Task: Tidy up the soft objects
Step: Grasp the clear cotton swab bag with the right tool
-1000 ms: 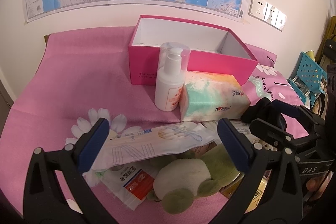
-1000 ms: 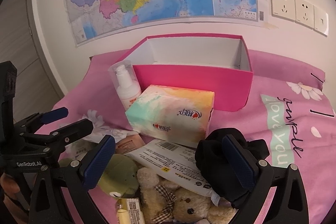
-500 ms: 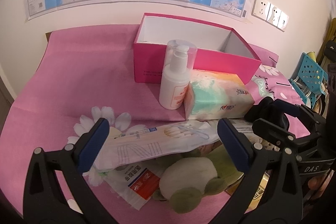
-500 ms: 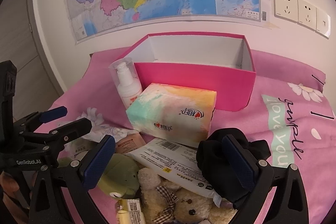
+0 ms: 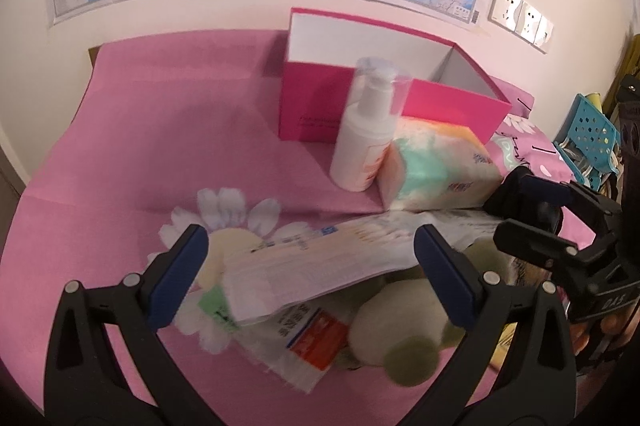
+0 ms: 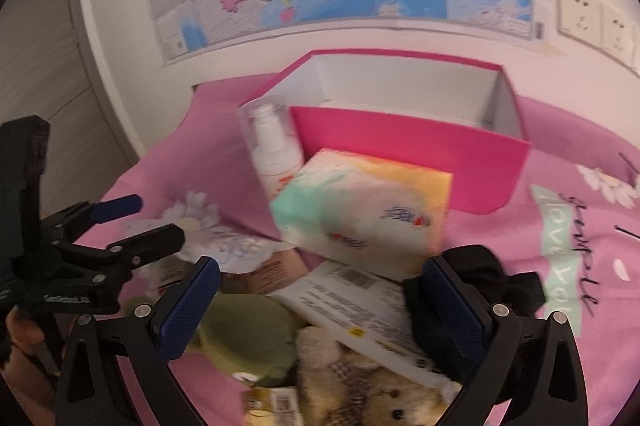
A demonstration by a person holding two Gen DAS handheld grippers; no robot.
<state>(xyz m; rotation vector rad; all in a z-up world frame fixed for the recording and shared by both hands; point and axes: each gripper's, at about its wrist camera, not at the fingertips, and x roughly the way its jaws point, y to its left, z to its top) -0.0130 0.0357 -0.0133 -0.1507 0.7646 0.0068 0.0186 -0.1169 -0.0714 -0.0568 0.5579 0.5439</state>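
Both tools, left (image 5: 312, 262) and right (image 6: 324, 298), spread wide above the soft pile

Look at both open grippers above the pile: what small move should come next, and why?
Probably lower the left gripper onto the green plush toy and close. Both grippers are open and hold nothing, the toy lies just below the left one, and the pink box behind looks empty.
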